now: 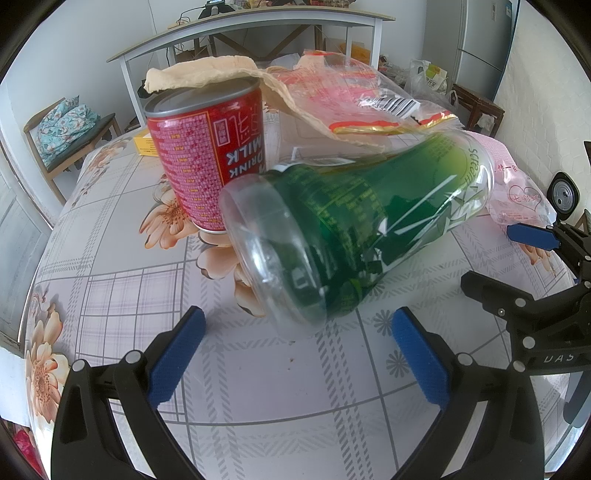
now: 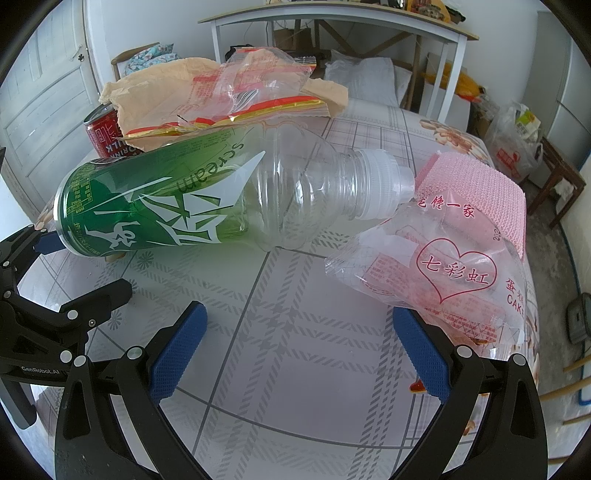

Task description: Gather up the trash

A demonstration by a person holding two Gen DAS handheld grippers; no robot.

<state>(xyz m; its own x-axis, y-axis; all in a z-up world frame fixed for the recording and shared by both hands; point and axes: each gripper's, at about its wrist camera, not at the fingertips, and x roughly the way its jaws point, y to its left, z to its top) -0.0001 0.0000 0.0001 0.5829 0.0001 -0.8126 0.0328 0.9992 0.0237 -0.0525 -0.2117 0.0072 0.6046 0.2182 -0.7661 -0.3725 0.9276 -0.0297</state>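
Note:
An empty plastic bottle with a green label [image 1: 354, 236] lies on its side on the flowered tablecloth; it also shows in the right wrist view [image 2: 207, 192]. Behind it stands an upside-down red milk can [image 1: 207, 155] under brown paper [image 1: 207, 72] and a clear red-printed wrapper [image 1: 354, 96]. A pink cake bag [image 2: 454, 254] lies by the bottle's cap. My left gripper [image 1: 299, 354] is open, just in front of the bottle's base. My right gripper [image 2: 299, 350] is open, with its right finger beside the cake bag.
A yellow box [image 1: 146, 144] lies behind the can. A white desk [image 1: 258, 33] stands beyond the table, a chair with a cushion [image 1: 62, 125] at the left, and bags on a stool [image 2: 517, 144] at the right.

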